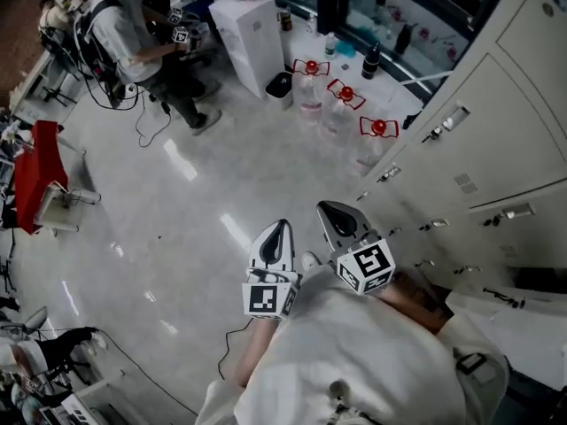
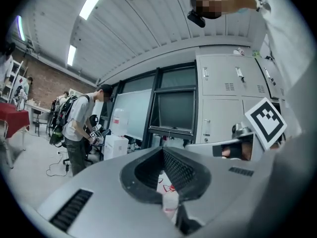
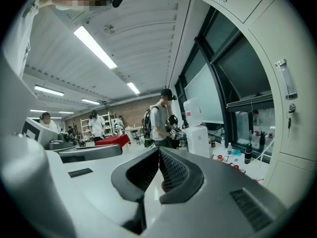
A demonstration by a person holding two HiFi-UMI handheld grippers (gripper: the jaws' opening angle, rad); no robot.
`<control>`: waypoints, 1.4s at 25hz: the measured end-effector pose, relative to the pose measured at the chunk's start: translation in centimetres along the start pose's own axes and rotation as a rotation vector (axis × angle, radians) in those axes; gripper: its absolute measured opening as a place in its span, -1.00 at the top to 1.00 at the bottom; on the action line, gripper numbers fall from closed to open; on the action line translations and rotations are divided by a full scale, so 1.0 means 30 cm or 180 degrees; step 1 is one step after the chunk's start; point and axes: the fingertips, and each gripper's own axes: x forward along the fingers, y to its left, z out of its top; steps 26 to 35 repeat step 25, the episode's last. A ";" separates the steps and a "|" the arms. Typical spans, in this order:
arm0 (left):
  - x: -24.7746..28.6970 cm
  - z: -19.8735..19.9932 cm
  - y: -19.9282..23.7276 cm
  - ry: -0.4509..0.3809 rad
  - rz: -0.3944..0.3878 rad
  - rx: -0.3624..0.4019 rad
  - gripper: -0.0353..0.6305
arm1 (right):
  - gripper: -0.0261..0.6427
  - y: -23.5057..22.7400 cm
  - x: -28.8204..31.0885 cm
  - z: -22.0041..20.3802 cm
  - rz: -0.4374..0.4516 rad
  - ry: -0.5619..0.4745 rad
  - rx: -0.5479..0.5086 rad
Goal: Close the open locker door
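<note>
A bank of white lockers point(image 1: 496, 104) runs along the right of the head view. At its lower right one door point(image 1: 523, 326) seems to stand out from the row, with a dark opening point(image 1: 542, 278) behind it. My left gripper point(image 1: 280, 229) and right gripper point(image 1: 333, 209) are held side by side close to my chest, pointing away over the floor and apart from the lockers. Both are shut with nothing between the jaws. The left gripper point(image 2: 162, 150) faces closed lockers point(image 2: 225, 95). The right gripper point(image 3: 159, 150) has a locker door with a handle point(image 3: 286, 78) at its right.
Three clear water jugs with red handles point(image 1: 345, 96) stand on the floor by the lockers. A white cabinet point(image 1: 248, 29) stands beyond them. A person with a backpack point(image 1: 133, 34) stands at the far left. A red-covered table point(image 1: 35, 171) and floor cables point(image 1: 146, 122) lie left.
</note>
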 end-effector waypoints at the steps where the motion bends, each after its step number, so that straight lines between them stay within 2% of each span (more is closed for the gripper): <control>1: -0.014 0.000 0.003 -0.0009 0.0013 -0.0002 0.87 | 0.83 0.021 -0.001 -0.001 0.0029 0.0000 -0.0023; 5: -0.031 0.007 -0.012 -0.0014 -0.0004 0.0003 0.87 | 0.83 0.052 -0.011 0.014 0.0073 -0.0025 -0.0086; 19: -0.006 0.026 -0.029 -0.0124 -0.0143 -0.0024 0.87 | 0.83 0.035 -0.042 0.031 -0.0074 -0.0082 -0.0201; 35: 0.027 0.018 -0.035 -0.0079 -0.0166 -0.0048 0.87 | 0.83 0.001 -0.034 0.038 -0.0106 -0.0066 -0.0192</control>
